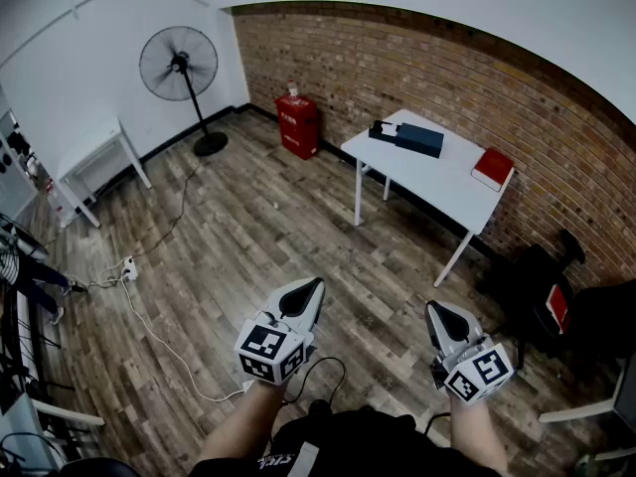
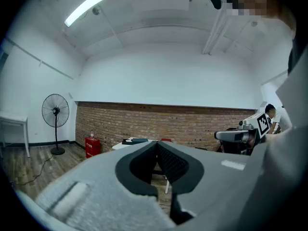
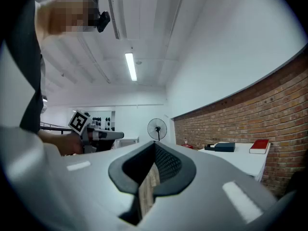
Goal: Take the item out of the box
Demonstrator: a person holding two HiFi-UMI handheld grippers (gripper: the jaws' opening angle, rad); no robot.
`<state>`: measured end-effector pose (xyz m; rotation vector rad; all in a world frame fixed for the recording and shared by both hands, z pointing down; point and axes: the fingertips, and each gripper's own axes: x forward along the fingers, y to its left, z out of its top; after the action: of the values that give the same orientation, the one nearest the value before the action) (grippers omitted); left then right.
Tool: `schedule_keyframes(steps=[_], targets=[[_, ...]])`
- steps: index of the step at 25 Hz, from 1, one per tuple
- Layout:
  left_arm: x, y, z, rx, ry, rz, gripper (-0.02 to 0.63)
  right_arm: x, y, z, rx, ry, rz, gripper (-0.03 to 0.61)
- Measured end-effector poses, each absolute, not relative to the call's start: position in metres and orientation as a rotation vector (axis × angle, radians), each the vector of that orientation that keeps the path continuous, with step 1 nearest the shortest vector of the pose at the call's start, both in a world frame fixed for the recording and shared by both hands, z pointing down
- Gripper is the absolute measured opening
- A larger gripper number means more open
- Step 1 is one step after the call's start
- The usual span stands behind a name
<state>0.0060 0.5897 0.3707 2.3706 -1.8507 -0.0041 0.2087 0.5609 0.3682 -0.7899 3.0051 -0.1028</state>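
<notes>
Standing well apart from the white table (image 1: pixel 437 172), someone is holding the left gripper (image 1: pixel 312 286) and right gripper (image 1: pixel 434 312) closed, empty.

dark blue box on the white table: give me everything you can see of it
The dark blue box is flat, rectangular and matte, with what looks like a cardboard finish, and its lid seems to be shut. It lies flat on the white table, toward the table's left end in the head view, with its long side roughly along the table's length. A small black object sits close beside it; whether they touch can't be told. Nothing rests on top of the box.
</notes>
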Motion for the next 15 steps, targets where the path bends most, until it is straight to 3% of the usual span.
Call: schedule_keyframes(steps=[15], targets=[[0.029,0.600,0.382,2.351,-1.831,0.044,0.006,0.228,0.564,0.394,-0.796,3.082,-0.150,0.000]])
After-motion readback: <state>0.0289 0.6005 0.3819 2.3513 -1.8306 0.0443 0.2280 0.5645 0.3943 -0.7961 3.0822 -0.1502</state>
